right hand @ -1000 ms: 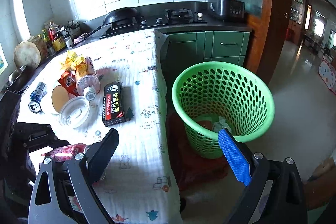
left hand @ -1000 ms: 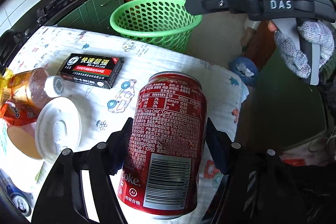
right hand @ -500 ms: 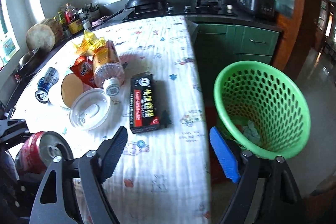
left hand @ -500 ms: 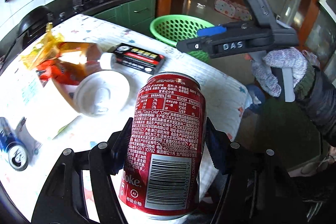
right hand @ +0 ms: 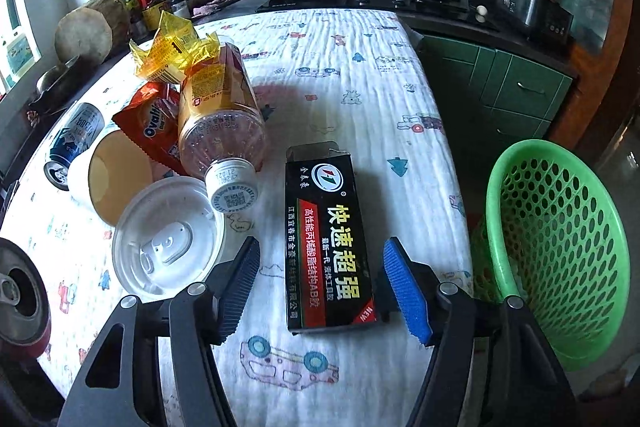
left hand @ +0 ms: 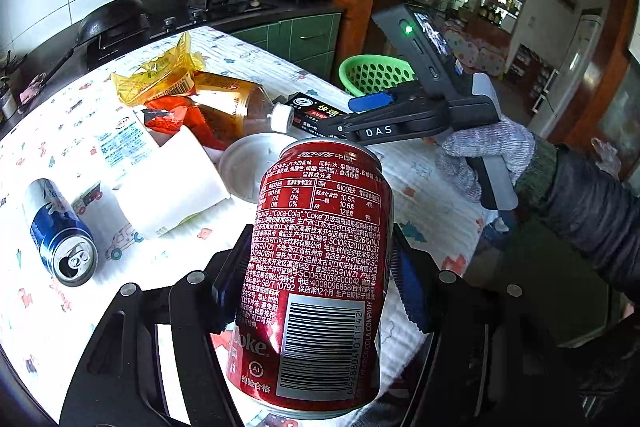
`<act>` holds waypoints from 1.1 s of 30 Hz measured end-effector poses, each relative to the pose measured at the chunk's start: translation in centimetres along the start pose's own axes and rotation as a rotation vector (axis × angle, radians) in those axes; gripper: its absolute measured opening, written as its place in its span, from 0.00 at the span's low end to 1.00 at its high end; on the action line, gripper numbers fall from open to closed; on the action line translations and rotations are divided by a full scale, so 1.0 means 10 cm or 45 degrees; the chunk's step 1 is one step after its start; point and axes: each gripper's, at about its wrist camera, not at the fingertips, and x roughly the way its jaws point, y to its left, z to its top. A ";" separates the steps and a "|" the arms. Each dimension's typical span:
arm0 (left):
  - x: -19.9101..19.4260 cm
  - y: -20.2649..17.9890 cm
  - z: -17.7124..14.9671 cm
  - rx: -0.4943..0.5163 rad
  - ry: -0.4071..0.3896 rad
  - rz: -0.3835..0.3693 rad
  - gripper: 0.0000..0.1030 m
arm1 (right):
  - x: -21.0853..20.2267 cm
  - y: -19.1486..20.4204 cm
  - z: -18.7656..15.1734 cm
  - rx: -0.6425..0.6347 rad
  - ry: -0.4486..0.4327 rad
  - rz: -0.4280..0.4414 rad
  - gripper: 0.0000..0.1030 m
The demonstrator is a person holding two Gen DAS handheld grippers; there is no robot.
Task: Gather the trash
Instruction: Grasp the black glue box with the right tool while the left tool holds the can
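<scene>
- Kitchen setting; table covered by a patterned cloth [right hand: 360, 75], dark counter and stove seen behind.
- Red cola can [left hand: 316, 267] is clamped upright between the pads of the left gripper [left hand: 320, 283], lifted above the cloth.
- Right gripper [right hand: 320, 283] is lowered over the black glue box [right hand: 328, 239]; jaws have just been closing, box lies between them, pads not yet pressed on it.
- Box lies flat near the table edge; green basket [right hand: 560, 247] stands off the table beside it.
- Plastic bottle [right hand: 220, 123], white lid [right hand: 168, 239], paper cup [right hand: 108, 183], blue can [left hand: 60, 235] and snack wrappers [right hand: 172, 55] are lying left of the box.
</scene>
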 end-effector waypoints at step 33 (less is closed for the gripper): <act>0.17 -0.10 0.27 0.017 -0.014 -0.061 0.61 | -0.63 -1.27 -0.19 0.306 -0.111 -0.186 0.42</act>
